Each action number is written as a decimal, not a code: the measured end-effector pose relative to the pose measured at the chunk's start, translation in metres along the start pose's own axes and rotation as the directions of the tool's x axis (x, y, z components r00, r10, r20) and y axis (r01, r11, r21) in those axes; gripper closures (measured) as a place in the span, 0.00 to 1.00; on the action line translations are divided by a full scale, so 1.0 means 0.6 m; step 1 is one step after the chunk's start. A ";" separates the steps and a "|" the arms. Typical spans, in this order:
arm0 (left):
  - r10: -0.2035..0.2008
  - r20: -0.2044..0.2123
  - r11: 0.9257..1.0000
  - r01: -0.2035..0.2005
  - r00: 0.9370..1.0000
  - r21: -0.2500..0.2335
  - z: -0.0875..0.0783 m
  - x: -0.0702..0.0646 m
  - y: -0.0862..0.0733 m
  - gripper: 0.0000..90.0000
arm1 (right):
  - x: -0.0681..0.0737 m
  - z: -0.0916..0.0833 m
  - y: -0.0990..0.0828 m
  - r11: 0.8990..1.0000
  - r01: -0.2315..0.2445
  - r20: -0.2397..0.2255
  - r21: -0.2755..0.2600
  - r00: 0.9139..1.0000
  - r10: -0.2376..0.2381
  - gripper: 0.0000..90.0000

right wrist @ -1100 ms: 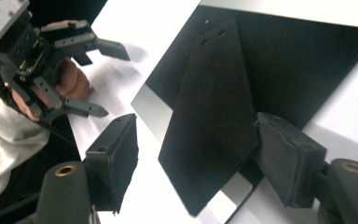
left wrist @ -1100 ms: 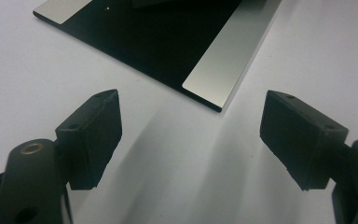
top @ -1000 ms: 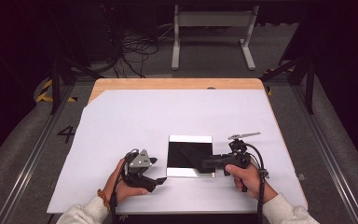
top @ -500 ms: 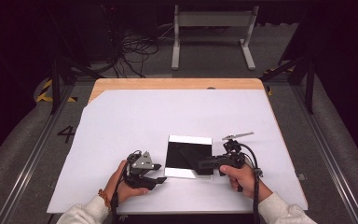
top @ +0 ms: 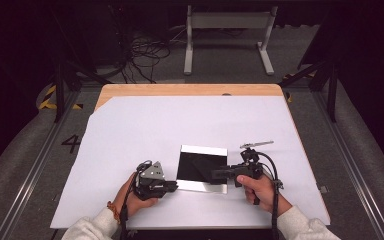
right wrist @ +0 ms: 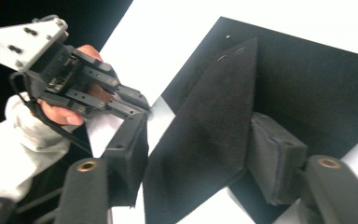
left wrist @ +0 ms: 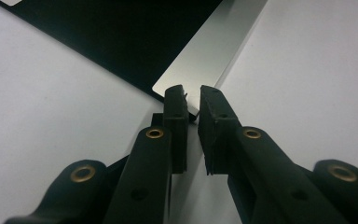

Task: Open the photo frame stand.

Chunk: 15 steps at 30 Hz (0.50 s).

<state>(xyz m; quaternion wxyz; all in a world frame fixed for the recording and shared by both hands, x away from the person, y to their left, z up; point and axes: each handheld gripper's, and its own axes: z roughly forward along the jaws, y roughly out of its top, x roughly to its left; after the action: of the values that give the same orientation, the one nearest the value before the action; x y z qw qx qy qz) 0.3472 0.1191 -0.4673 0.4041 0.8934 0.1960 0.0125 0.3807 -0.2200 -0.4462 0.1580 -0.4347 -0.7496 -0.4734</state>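
One black square mat (top: pixel 200 165) lies on the white sheet (top: pixel 145 130) just below the centre of the high view. It is the only loose thing on the one wooden table (top: pixel 180 90). The mat has two silvery strips, a far strip (top: pixel 203 150) along its upper edge and a near strip (top: pixel 200 186) along its lower edge.

Two grippers work on it, one from each side. The left gripper (top: pixel 176 186), at the lower left of the mat, has just been closing its jaws. They now stand narrow, with the corner of the near strip (left wrist: pixel 205 56) pinched between the tips in the left gripper view (left wrist: pixel 193 100). From the right gripper view the same gripper (right wrist: pixel 147 111) shows at the upper left, its tips meeting on that corner.

The right gripper (top: pixel 214 174) reaches in from the mat's right edge. Its jaws have also just been closing a little, and they stand about half apart. One black felt flap (right wrist: pixel 205 130) is raised off the mat between them (right wrist: pixel 198 126), and it touches both pads. The flap carries two small holes (right wrist: pixel 221 58) near its upper tip.

Beyond the table, at the top of the high view, stands one pale metal stand (top: pixel 227 20).
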 end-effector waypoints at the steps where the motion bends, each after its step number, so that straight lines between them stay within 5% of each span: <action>1: 0.000 0.000 1.000 0.000 1.000 0.000 0.000 0.000 0.000 0.91 | 0.000 0.000 0.000 1.000 0.000 0.000 0.000 1.000 0.000 0.48; 15: 0.030 0.008 1.000 -0.030 1.000 -0.004 0.005 -0.005 0.003 0.89 | -0.005 0.003 0.004 1.000 0.025 0.015 0.003 1.000 -0.025 0.60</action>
<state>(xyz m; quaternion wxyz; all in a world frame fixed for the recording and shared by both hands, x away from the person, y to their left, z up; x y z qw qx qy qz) 0.3457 0.1148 -0.4677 0.4062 0.8955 0.1810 0.0150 0.3850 -0.2195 -0.4479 0.1472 -0.4286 -0.7568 -0.4711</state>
